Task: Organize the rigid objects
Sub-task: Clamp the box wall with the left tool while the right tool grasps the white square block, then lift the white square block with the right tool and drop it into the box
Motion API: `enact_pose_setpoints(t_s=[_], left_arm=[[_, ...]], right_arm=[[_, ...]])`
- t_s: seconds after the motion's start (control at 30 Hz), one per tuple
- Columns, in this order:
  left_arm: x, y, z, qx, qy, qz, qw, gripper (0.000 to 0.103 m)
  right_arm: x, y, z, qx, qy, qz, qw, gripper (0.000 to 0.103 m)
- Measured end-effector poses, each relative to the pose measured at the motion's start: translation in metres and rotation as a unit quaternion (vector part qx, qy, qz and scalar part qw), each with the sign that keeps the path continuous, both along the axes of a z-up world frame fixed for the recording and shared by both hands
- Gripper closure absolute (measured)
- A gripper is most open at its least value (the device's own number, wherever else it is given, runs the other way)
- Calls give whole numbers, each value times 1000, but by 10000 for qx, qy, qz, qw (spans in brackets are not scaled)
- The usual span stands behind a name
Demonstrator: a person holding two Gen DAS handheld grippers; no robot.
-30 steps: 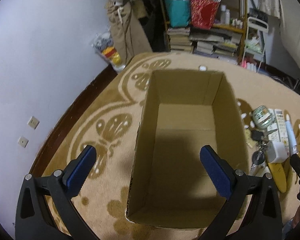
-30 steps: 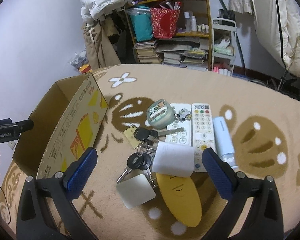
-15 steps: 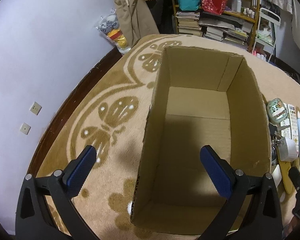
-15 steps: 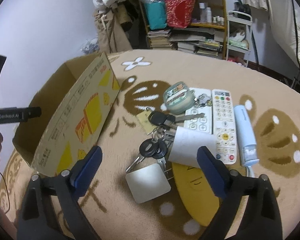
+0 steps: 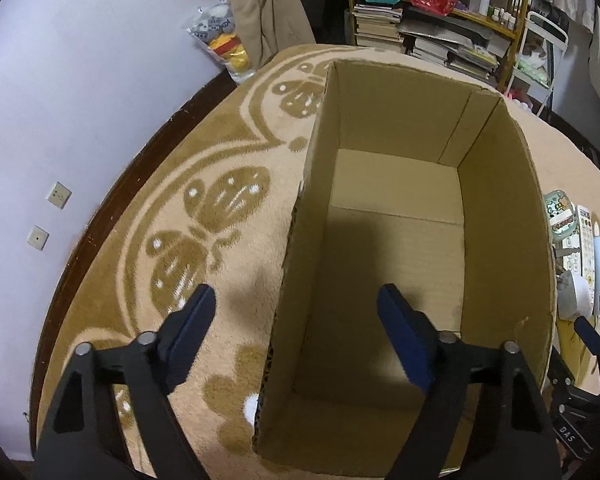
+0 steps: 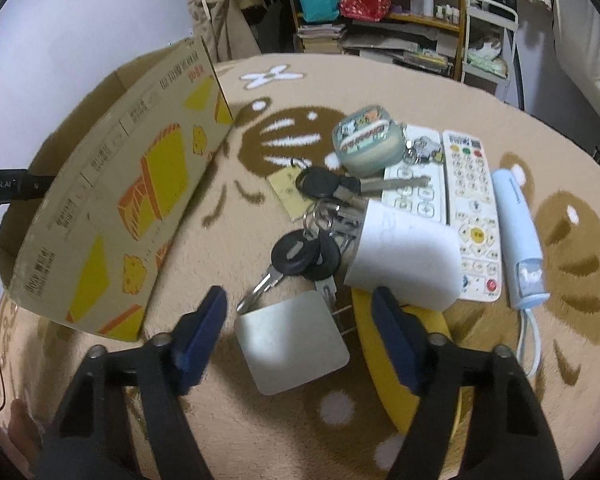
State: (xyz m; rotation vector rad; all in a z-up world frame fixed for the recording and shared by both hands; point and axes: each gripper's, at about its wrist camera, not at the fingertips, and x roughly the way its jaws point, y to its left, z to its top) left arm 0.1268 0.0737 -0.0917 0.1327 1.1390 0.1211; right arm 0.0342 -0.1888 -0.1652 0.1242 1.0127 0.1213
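An empty open cardboard box (image 5: 500, 216) stands on the rug; it also shows in the right wrist view (image 6: 100, 208) at left. My left gripper (image 5: 296, 320) is open, straddling the box's left wall from above. My right gripper (image 6: 300, 320) is open, low over a white square charger (image 6: 290, 344). Beside it lie a white cylinder (image 6: 408, 264), black-headed keys (image 6: 304, 256), a yellow flat object (image 6: 416, 360), two white remotes (image 6: 470, 208), a green pouch (image 6: 366, 140) and a light blue device (image 6: 518, 232).
The objects lie on a beige and brown patterned rug (image 6: 260, 420). A cluttered bookshelf (image 6: 380, 20) with bags and books stands behind. A lilac wall (image 5: 60, 120) with sockets runs along the left. A white rack (image 6: 484, 40) stands at back right.
My left gripper has moved forward and lower over the box's left wall. My right gripper has dropped toward the white charger, which now sits between its fingers, and its fingers stand closer together.
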Motion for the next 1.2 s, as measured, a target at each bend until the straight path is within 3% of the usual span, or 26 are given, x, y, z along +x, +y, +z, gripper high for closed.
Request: enact_pose_setpoints(t_s=[0.4,0.53,0.67,1.2], left_arm=[[3,10,-21,-309,527,218,9979,67],[4,11,-26,-292,638,234,9973,71],[3,11,-27,-283,672,230,9971,72],[3,17,-30,-360,743,314,9961,89]], right_arm=[[0,21,-14,-677,56,6,9977,32],[2,32,-18,-963,-2,66,9953,33],[3,31,-19,-971,-28,-1,9953,42],[-2,44,2,-1149,-463,50,9923,45]])
